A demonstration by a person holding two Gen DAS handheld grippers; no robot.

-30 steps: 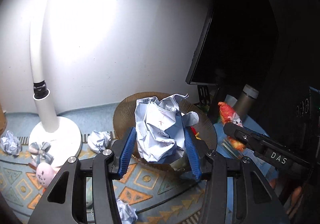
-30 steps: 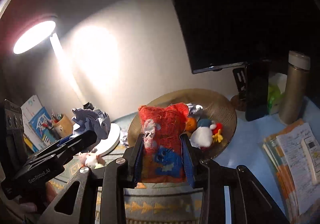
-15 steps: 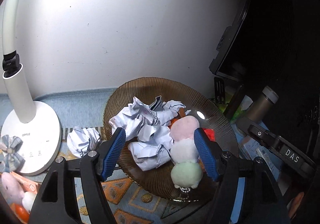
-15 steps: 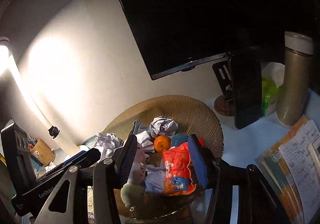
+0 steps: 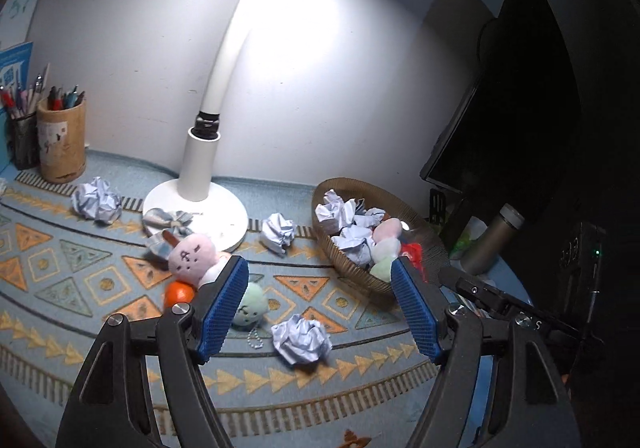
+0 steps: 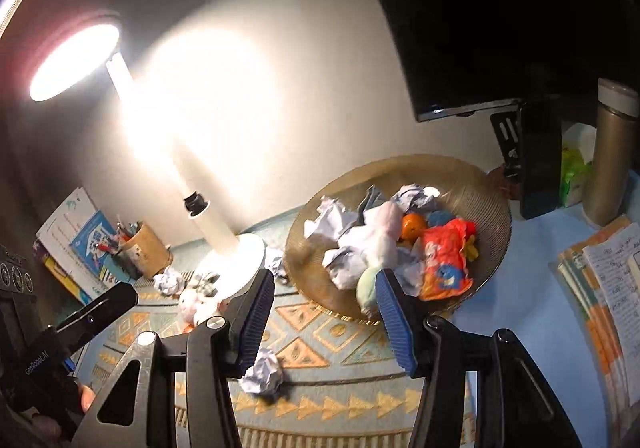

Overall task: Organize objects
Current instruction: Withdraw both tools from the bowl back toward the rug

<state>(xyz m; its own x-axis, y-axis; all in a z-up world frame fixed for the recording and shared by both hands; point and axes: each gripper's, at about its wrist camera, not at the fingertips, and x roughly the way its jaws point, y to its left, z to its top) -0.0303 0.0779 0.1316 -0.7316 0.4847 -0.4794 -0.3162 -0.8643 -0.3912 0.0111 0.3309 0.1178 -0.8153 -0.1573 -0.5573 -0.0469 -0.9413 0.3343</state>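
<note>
Left wrist view, read from the left: a tan cylindrical pen holder (image 5: 62, 145) stands at the back of the patterned blue-and-orange mat (image 5: 72, 288) on the tabletop, with a crumpled ball of pale blue paper (image 5: 97, 199) just in front of it, then the white round-based desk lamp (image 5: 196, 203), a pink plush toy (image 5: 190, 258) lying against a small orange fruit (image 5: 178, 294), and a pale green plush toy (image 5: 250, 306) beside them. The left hand-held gripper (image 5: 320, 308) hangs above the mat with its blue-padded jaws spread wide and nothing between them; a second crumpled paper ball (image 5: 303, 340) lies below the gap and a third paper ball (image 5: 279, 234) sits near the lamp base. Further right, the shallow brown woven basket (image 5: 348, 268) already holds paper balls and plush toys. In the right wrist view, the right hand-held gripper (image 6: 326, 314) is likewise wide open and empty, poised at the near rim of the basket, where a red printed snack packet (image 6: 444, 264) lies on the heap. Loose things still on the mat remain to be gathered, I judge. The risk is in the load: the basket is shallow and piled, so another light paper ball dropped on top may roll off, and a jaw brushing the near rim could tip or shove it.
</note>
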